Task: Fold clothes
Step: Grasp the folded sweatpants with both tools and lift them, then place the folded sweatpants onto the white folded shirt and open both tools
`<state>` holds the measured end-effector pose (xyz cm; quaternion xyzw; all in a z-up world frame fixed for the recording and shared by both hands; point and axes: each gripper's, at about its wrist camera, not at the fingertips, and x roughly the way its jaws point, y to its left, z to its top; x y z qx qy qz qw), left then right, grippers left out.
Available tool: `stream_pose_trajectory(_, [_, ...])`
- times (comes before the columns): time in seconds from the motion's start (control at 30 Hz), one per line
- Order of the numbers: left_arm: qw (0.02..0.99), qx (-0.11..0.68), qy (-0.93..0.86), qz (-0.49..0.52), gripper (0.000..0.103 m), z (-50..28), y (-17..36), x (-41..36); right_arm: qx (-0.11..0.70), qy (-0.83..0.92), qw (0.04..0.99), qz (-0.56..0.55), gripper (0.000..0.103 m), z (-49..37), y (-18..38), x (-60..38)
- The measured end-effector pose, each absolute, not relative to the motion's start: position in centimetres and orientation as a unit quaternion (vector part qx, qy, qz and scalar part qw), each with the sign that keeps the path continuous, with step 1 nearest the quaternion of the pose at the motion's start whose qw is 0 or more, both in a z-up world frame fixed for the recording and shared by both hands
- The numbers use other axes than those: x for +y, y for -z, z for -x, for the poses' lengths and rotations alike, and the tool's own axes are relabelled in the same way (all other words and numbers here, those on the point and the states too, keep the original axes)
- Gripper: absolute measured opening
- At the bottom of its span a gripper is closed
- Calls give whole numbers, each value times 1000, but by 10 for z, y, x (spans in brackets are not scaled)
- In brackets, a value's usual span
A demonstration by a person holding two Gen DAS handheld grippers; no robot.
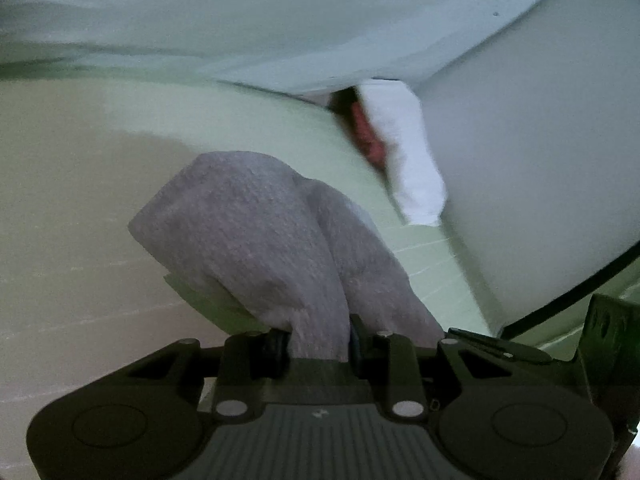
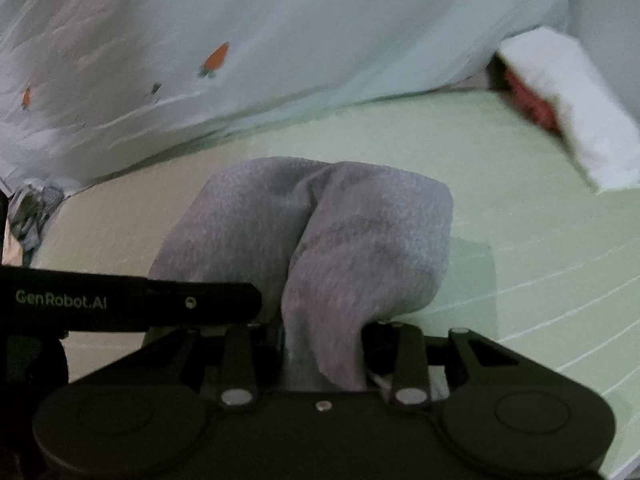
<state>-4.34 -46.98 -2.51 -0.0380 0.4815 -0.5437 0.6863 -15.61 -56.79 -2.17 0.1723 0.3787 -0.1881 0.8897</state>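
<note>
Both grippers, left gripper (image 1: 320,340) and right gripper (image 2: 320,340), clamp our grey knit garment (image 1: 256,232) above the green mat (image 2: 520,208); next we carry it over into a fold.

Grey garment (image 1: 248,232); pale green mat (image 2: 500,184); carrot-print white sheet (image 2: 240,40)

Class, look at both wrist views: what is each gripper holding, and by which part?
Both hold grey cloth. The left gripper pinches a bunched fold of the grey cloth; the right gripper does likewise. Which edge or corner cannot be told.
</note>
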Motion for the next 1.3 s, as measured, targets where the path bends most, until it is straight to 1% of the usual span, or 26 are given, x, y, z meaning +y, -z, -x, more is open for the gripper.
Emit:
stream_pose_trajectory(0.13, [686, 460, 562, 40, 31, 62, 13, -524, 368, 202, 895, -151, 35, 175, 4, -616])
stream_pose_trajectory(0.23, [690, 441, 572, 40, 31, 78, 4, -578, 362, 212, 898, -133, 35, 184, -9, -665])
stream_pose_trajectory(0.47, [682, 404, 605, 71, 31, 96, -13, -733, 355, 259, 896, -67, 35, 194, -42, -796])
stream_pose_trajectory(0.63, [674, 380, 622, 121, 31, 84, -32, -845, 336, 298, 893, -15, 35, 178, -74, -898])
stream_pose_trajectory(0.77, [691, 344, 623, 131, 32, 64, -45, -919, 308, 312, 899, 17, 36, 151, -97, -973])
stream_pose_trajectory(0.8, [700, 341, 615, 127, 34, 57, -43, -937, 302, 316, 899, 20, 37, 143, -97, -990])
stream_pose_trajectory(0.87, [720, 346, 591, 107, 46, 44, -34, -972, 301, 334, 893, 28, 45, 123, -88, -1024])
stream_pose_trajectory(0.9, [731, 360, 573, 91, 51, 38, -24, -984, 310, 348, 884, 29, 59, 113, -77, -1040])
stream_pose_trajectory(0.93, [738, 375, 557, 70, 63, 32, -12, -995, 326, 366, 871, 28, 68, 101, -62, -1055])
stream_pose_trajectory(0.97, [742, 387, 546, 46, 67, 27, 3, -1003, 342, 385, 857, 26, 68, 93, -48, -1067])
stream_pose_trajectory(1.03, [747, 399, 531, 14, 67, 23, 28, -1005, 369, 418, 830, 17, 67, 83, -21, -1082])
stream_pose_trajectory(1.07, [749, 404, 526, 5, 71, 22, 38, -1003, 371, 426, 825, 4, 68, 85, -11, -1085])
stream_pose_trajectory(1.1, [747, 406, 526, 8, 76, 22, 45, -1000, 366, 430, 825, -11, 70, 89, -3, -1085])
stream_pose_trajectory(1.13, [746, 408, 526, 13, 82, 24, 50, -995, 359, 435, 825, -29, 75, 96, 3, -1083])
stream_pose_trajectory(1.2, [750, 409, 520, 7, 83, 32, 54, -986, 346, 449, 821, -68, 79, 111, 10, -1073])
stream_pose_trajectory(1.3, [755, 397, 522, -2, 83, 44, 46, -969, 321, 459, 819, -127, 82, 142, 13, -1057])
